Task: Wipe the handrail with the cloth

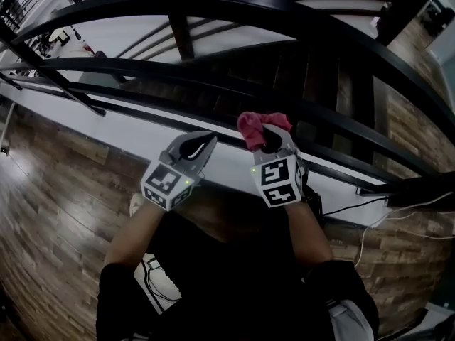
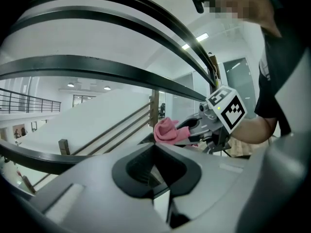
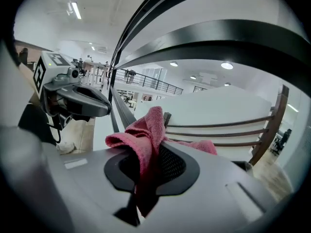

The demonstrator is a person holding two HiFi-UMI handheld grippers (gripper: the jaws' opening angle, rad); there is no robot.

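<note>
A curved black handrail (image 1: pixel 234 2) runs across the top of the head view, with lower black rails (image 1: pixel 213 73) beneath it. My right gripper (image 1: pixel 270 135) is shut on a pink cloth (image 1: pixel 257 126), which it holds up just below the lower rails without touching them. In the right gripper view the cloth (image 3: pixel 146 130) bunches out between the jaws, under the rail (image 3: pixel 218 45). My left gripper (image 1: pixel 205 141) hovers beside it to the left, shut with nothing in it. The left gripper view shows its tips (image 2: pixel 156 145) meeting, with the cloth (image 2: pixel 165 129) beyond.
A white ledge (image 1: pixel 142 137) runs under the rails, with wooden floor (image 1: pixel 57 190) on the near side. A black upright post (image 1: pixel 181 38) joins the rails. Cables (image 1: pixel 370 219) and a black box (image 1: pixel 419 190) lie to the right. A person's shoe (image 1: pixel 136 203) is below.
</note>
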